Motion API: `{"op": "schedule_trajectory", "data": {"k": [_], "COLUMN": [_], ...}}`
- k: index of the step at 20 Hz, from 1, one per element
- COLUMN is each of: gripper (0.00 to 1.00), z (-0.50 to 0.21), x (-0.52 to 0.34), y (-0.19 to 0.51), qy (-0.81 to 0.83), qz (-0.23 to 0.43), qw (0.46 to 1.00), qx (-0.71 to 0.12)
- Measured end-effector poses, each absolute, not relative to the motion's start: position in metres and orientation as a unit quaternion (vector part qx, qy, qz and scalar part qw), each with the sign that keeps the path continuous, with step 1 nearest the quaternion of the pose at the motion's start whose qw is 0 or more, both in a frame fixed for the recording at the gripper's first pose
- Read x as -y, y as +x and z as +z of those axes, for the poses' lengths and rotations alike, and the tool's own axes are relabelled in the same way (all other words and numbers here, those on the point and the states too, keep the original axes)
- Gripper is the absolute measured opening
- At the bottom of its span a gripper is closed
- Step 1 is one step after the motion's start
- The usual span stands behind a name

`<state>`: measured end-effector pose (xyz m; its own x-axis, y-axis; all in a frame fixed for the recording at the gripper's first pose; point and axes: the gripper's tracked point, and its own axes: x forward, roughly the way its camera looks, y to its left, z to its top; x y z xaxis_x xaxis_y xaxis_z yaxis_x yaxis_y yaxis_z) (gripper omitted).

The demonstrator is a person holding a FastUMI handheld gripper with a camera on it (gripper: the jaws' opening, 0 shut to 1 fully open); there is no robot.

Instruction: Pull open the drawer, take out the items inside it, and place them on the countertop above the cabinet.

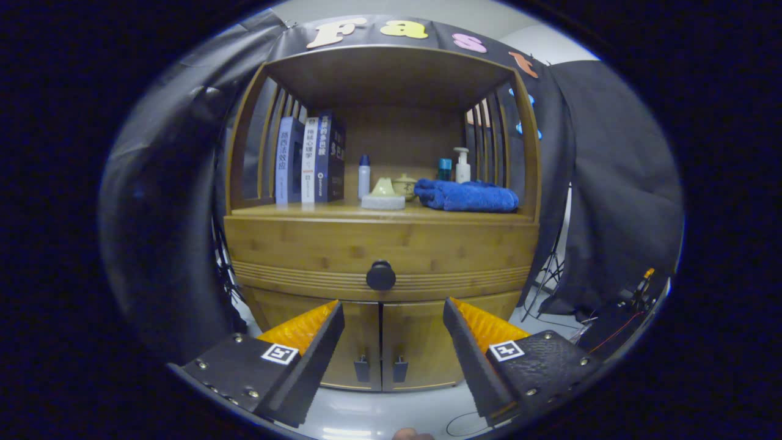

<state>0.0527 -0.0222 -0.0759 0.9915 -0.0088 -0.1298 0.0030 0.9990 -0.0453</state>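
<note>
One drawer: drawer point(382, 247) shut flush in the cabinet point(382, 342), front running long side to side; whatever is inside is hidden.
Knob: single round knob point(380, 275) at the middle of the drawer front, directly ahead of the tongs and above the gap between them.
Tongs: tongs point(394, 318) spread wide, holding nothing, apart from the knob and squarely facing it.
Desk above drawer: desk point(269, 211) carries three upright books point(308, 160) toward the left, a small bottle point(364, 176), a pale dish point(383, 195) and a lidded jar point(404, 185) over the knob, and a folded blue towel point(467, 195) to the right with a pump bottle point(462, 166) behind.
Open room: bare strip of desk along its front lip, left of the knob line.
Below drawer: two doors point(382, 345), closed.
Stage: fits either a drawer yet to be pulled or one emptied and pushed back; probably undecidable from here, as some shelf items are small.
</note>
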Motion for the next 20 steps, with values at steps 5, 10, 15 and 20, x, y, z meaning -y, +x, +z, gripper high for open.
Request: {"op": "schedule_trajectory", "data": {"k": [5,10,15,20], "gripper": [0.98,0.98,0.98,0.98], "z": [0.0,0.069,0.126,0.155], "x": [0.035,0.038,0.037,0.04], "y": [0.026,-0.004,-0.044,-0.074], "qy": [-0.022,-0.023,-0.042,-0.021], "qz": [-0.019,-0.006,0.016,0.031], "qw": [0.998,0.999,0.999,0.999], "qx": [-0.05,-0.032,-0.002,0.016]}}
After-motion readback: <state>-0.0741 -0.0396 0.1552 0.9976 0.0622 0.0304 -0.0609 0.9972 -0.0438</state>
